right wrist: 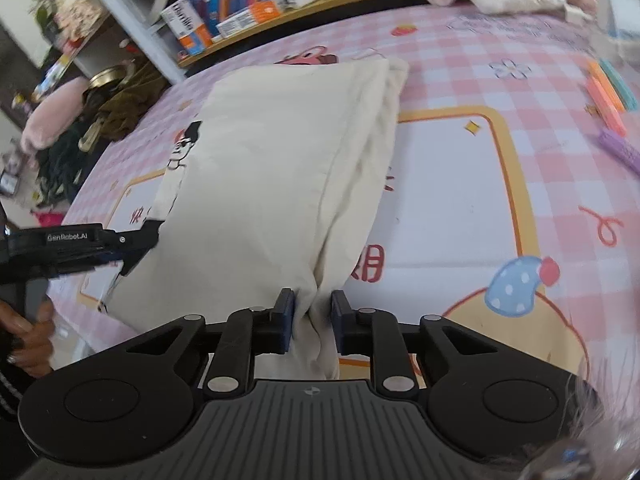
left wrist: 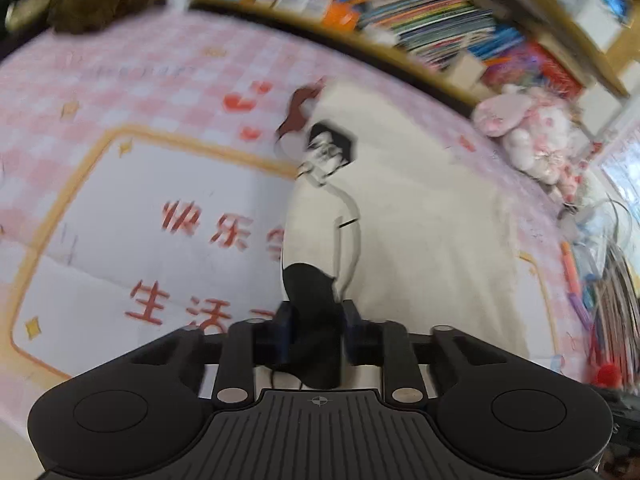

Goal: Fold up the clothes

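Observation:
A cream T-shirt (right wrist: 276, 168) with a black-and-white cartoon figure printed on it lies folded lengthwise on the pink checked table cover (right wrist: 500, 44). My right gripper (right wrist: 314, 320) is shut on the shirt's near right edge, the cloth bunched between the blue pads. In the left wrist view the same shirt (left wrist: 420, 208) stretches away from me, and my left gripper (left wrist: 316, 332) is shut on its near edge at the black part of the print. The left gripper (right wrist: 140, 240) also shows from the side at the shirt's left corner, held by a hand (right wrist: 28, 336).
A bookshelf (left wrist: 400, 12) packed with books runs along the table's far side. Plush toys (left wrist: 532, 132) sit at the far right corner, with pens (right wrist: 608, 100) and stationery on the right. Dark clothing (right wrist: 116, 108) lies heaped at the far left.

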A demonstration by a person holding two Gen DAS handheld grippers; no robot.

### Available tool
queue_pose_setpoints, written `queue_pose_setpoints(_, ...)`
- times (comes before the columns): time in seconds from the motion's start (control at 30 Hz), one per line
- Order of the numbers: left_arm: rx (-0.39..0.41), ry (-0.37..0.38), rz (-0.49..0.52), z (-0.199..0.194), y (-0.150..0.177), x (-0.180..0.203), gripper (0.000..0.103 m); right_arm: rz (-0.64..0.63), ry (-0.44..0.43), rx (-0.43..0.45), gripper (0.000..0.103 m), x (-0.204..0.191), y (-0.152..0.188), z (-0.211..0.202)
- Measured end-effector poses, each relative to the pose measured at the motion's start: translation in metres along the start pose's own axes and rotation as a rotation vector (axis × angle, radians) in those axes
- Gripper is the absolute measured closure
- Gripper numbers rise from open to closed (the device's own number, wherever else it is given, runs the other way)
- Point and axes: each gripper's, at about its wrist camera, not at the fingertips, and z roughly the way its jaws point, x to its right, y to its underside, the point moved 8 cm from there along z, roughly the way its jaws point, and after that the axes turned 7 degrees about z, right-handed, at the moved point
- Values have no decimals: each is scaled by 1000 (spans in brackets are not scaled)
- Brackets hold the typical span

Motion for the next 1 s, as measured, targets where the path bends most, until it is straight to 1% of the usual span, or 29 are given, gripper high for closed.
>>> queue_pose_setpoints(0.03,8,-19,32,-3,0,3,82,-12,-4,3,85,0,1,-1)
queue_pose_setpoints(0.1,-17,-80,67,1,2,-2,82,-8,-23,6,85,2,2,-1)
queue_pose_setpoints(0.17,-30,-127,70,3,4,-9,81,15,-43,2,84,5,2,0)
queue_pose_setpoints(0.27,-30,-168,74,-2,5,-14,79,34,-56,-2,80,9,2,1)
queue_pose_setpoints(0.4,-34,-212,104,-12,6,-15,78,38,-61,6,81,11,3,0)
queue_pose_setpoints(0.43,-20,-209,111,-16,6,-12,75,40,-62,8,81,11,3,0)
queue_pose_setpoints(0.47,2,-195,116,-20,4,-8,66,43,-62,10,81,11,3,0)
queue_pose_setpoints(0.5,33,-167,117,-24,1,-3,60,46,-62,13,80,11,3,0)
queue_pose_setpoints(0.53,64,-142,120,-28,-1,2,50,49,-61,15,80,11,4,0)
queue_pose_setpoints(0.57,94,-124,128,-32,-4,7,46,52,-60,16,80,10,4,0)
queue_pose_setpoints(0.63,124,-100,162,-33,-9,17,46,59,-50,15,78,10,5,-1)
queue_pose_setpoints(0.7,125,-85,210,-30,-12,26,46,68,-40,14,71,9,7,-3)
queue_pose_setpoints(0.73,120,-84,240,-27,-13,30,46,74,-37,15,69,8,8,-4)
queue_pose_setpoints(0.83,108,-82,332,-20,-14,40,37,99,-26,24,68,7,12,-7)
queue_pose_setpoints(1.0,109,-52,435,-17,-8,51,28,138,-3,45,60,2,20,-10)
